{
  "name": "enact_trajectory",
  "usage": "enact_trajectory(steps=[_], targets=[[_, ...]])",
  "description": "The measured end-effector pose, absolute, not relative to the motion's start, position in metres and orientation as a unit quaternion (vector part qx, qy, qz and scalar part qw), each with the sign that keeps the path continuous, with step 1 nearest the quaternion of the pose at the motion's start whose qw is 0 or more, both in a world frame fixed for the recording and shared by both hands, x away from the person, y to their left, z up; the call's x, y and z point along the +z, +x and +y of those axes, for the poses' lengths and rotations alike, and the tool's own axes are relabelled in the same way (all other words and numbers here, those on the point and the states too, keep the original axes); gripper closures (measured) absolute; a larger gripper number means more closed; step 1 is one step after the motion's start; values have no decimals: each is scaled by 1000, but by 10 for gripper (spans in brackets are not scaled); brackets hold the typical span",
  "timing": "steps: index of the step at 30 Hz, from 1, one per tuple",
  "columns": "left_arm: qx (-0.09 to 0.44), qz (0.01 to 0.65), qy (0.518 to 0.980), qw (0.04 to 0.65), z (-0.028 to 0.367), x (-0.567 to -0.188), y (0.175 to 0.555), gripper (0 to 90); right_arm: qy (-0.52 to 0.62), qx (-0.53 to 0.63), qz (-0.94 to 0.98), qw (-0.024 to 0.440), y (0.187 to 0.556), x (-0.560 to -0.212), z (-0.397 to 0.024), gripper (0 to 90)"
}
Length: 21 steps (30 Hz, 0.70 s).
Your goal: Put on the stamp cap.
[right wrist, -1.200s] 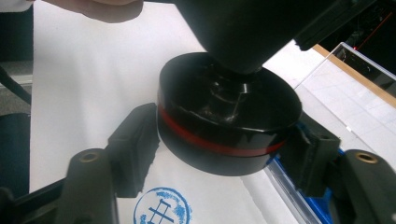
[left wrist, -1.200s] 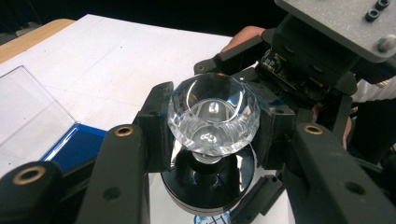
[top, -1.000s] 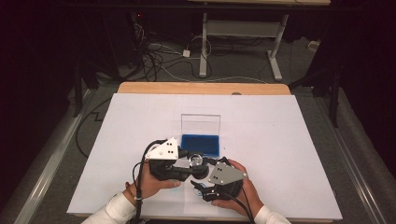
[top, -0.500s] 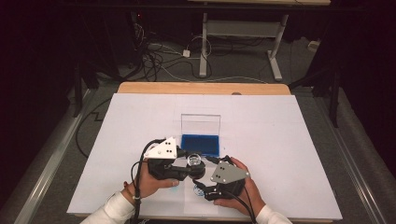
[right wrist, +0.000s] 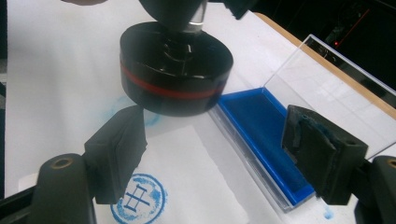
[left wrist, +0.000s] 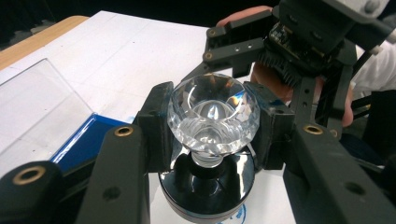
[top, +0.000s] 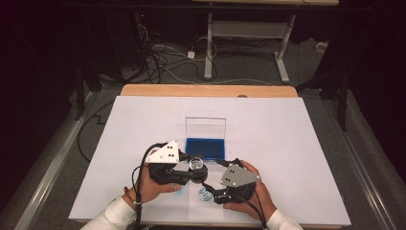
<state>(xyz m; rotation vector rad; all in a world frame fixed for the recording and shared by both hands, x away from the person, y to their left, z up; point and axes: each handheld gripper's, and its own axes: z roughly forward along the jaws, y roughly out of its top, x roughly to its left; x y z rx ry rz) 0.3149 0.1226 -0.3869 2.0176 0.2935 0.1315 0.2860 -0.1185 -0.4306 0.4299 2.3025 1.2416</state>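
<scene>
Stamp work part done: one blue print on the paper, stamp lifted clear.

Nearest the person, a paper slip (top: 205,203) lies on the white table (top: 306,143) bearing one round blue print (top: 205,194), so at least one impression looks finished; whether more are due is unclear. Just above it, the left gripper (top: 191,173), held level and pointing right, clamps the stamp (left wrist: 212,119) by its faceted crystal knob, its black base hanging over the paper. The right gripper (top: 210,189) points left toward it, jaws apart and just narrowed slightly, holding nothing. Beyond both sits the blue ink pad (top: 206,146), its clear lid (top: 206,128) standing open.
</scene>
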Motion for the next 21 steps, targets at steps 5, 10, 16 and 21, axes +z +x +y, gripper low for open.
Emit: enact_trajectory(steps=[5,10,16,21], targets=[[56,124,842,521,125,-387,315,542,161,450,843,247,287,-430,-125,234],[59,127,843,520,127,-387,315,542,169,448,841,254,289,-428,-133,238],[62,129,843,519,129,-386,316,542,177,442,838,266,290,-426,-142,237],[65,132,842,519,132,-386,317,542,184,435,836,278,290,-425,-150,236]])
